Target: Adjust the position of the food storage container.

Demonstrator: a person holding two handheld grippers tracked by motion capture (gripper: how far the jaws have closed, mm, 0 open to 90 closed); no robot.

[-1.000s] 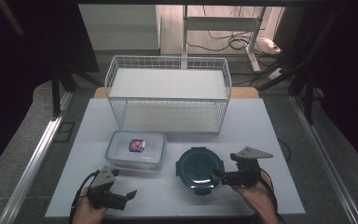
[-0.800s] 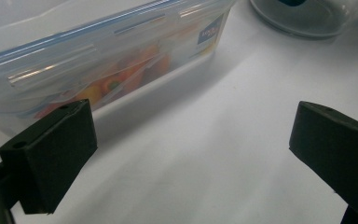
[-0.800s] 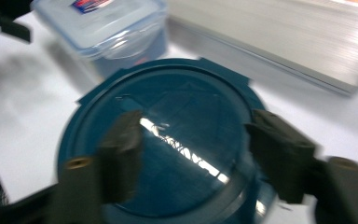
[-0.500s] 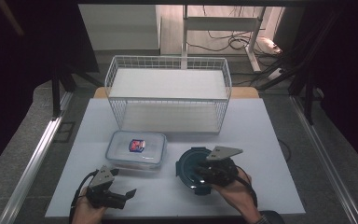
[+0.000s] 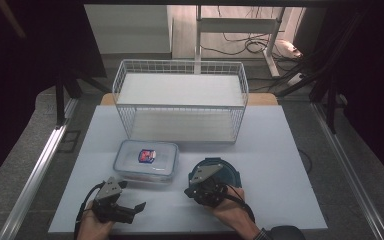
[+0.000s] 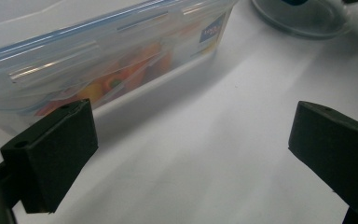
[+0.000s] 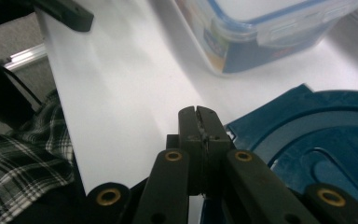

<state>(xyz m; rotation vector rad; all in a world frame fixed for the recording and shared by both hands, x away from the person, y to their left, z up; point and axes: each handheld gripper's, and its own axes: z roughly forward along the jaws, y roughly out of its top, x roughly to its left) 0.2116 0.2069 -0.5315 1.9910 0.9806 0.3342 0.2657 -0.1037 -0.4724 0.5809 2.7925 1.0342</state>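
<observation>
**Right tongs closing at round container's lid tab**

Now the right tongs point(image 7: 199, 122) sit at the near-left edge of the round blue-lidded container point(image 5: 214, 175), jaws just closed together; whether a lid tab is pinched, I can't tell. Left tongs point(image 6: 186, 154) rest apart, just before the rectangular food container point(image 6: 98, 60). Likely next: lift the tab, steadying the container.
</observation>
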